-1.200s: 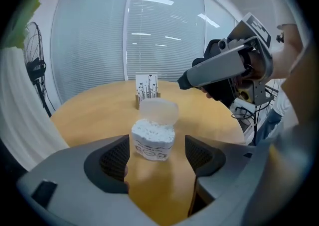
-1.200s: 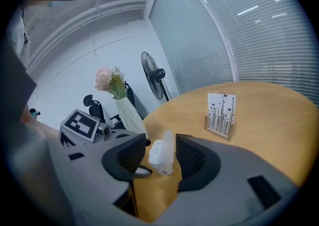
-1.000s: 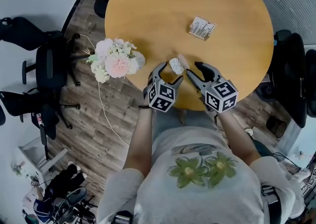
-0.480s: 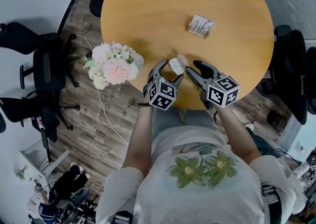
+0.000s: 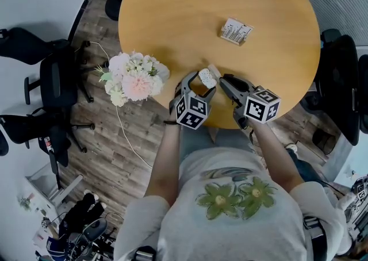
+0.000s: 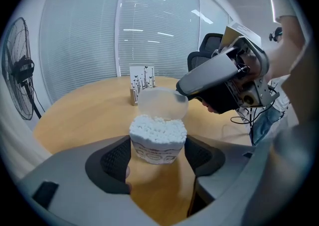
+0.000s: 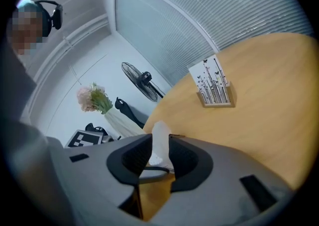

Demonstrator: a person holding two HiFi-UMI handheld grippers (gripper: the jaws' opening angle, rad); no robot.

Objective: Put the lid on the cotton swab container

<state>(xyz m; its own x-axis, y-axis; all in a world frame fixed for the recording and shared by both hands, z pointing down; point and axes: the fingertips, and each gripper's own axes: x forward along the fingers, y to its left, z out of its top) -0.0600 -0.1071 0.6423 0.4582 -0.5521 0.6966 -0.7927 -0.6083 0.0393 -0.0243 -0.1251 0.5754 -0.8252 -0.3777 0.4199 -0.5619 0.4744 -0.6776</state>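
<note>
Tabletop (image 5: 172, 12), left tool (image 6: 158, 159) grips container (image 6: 157, 138), right tool (image 7: 159, 159) just closing on half-hidden lid (image 7: 160, 134)

A round wooden table (image 5: 172, 12) with a plain, light top fills the far half of the scene. Toward its far right a small stand of printed cards (image 5: 236, 31) sits on the wood, well apart from everything else. At the near edge is an open tub of cotton swabs (image 5: 206, 77); whether its base touches the wood is not clear.
</note>
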